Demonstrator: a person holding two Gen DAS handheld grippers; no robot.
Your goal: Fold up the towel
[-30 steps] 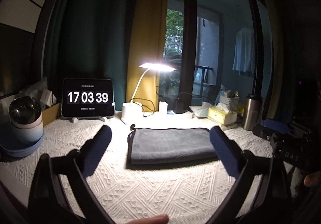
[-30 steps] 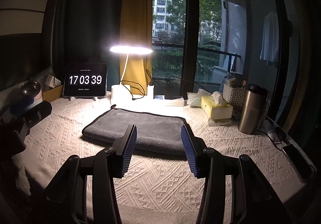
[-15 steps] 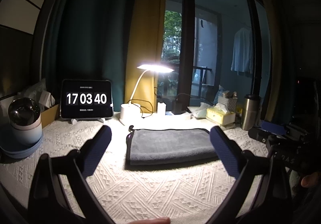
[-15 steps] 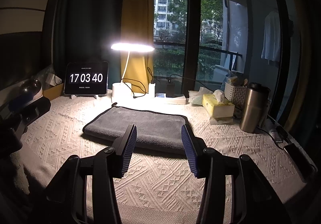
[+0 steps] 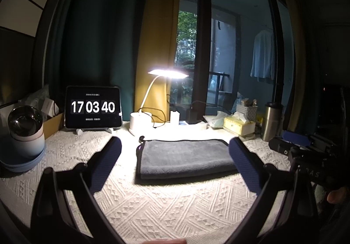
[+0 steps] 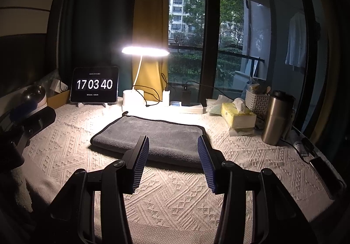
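Note:
A grey towel (image 5: 183,157) with a dark border lies folded flat on the cream woven tablecloth (image 5: 153,204), under a desk lamp. It also shows in the right wrist view (image 6: 153,136). My left gripper (image 5: 175,152) is open wide and empty, held above the cloth in front of the towel. My right gripper (image 6: 172,150) is open and empty, just short of the towel's near edge. The right gripper also shows in the left wrist view (image 5: 306,150), at the right edge. The left gripper also shows in the right wrist view (image 6: 24,117), at the left edge.
At the back stand a tablet clock (image 6: 94,84), a lit desk lamp (image 6: 145,51), chargers, a yellow tissue box (image 6: 237,115), a white basket (image 6: 257,102) and a steel tumbler (image 6: 276,117). A round device (image 5: 25,132) stands at the left. A phone (image 6: 323,169) lies at the right edge.
Both grippers have drawn back slightly from the towel, staying open. The towel has not moved. The clock went from 17:03:39 to 17:03:40.

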